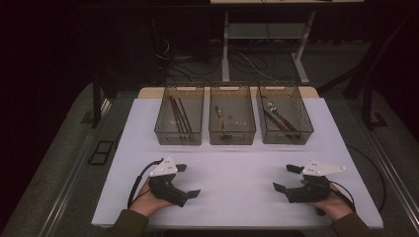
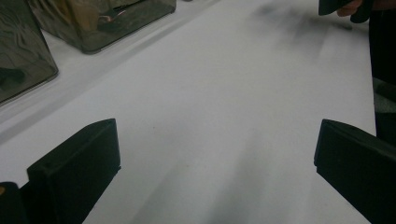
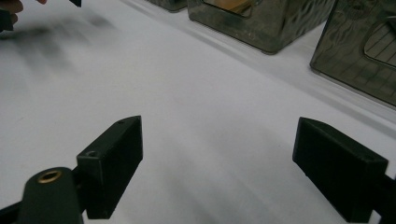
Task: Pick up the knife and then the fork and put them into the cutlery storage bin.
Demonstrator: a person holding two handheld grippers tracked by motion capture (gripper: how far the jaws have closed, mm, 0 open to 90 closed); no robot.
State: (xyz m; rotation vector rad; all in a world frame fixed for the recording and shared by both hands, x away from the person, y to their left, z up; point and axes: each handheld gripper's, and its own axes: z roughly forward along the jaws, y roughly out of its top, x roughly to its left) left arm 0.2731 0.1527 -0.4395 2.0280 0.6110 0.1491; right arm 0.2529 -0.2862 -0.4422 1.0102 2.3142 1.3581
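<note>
White table (image 1: 237, 163) bare between wide-open left hand-held gripper (image 1: 187, 180) and right hand-held gripper (image 1: 287, 177).

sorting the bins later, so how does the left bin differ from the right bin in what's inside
The left bin holds thin straight dark sticks lying roughly lengthwise; the right bin holds what look like handled utensils with pale metal ends, lying on a slant. The left bin's contents lie close together near its middle; the right bin's cross its floor diagonally. Both are the same smoky see-through bins, side by side at the table's far edge, away from both open tools.
</note>
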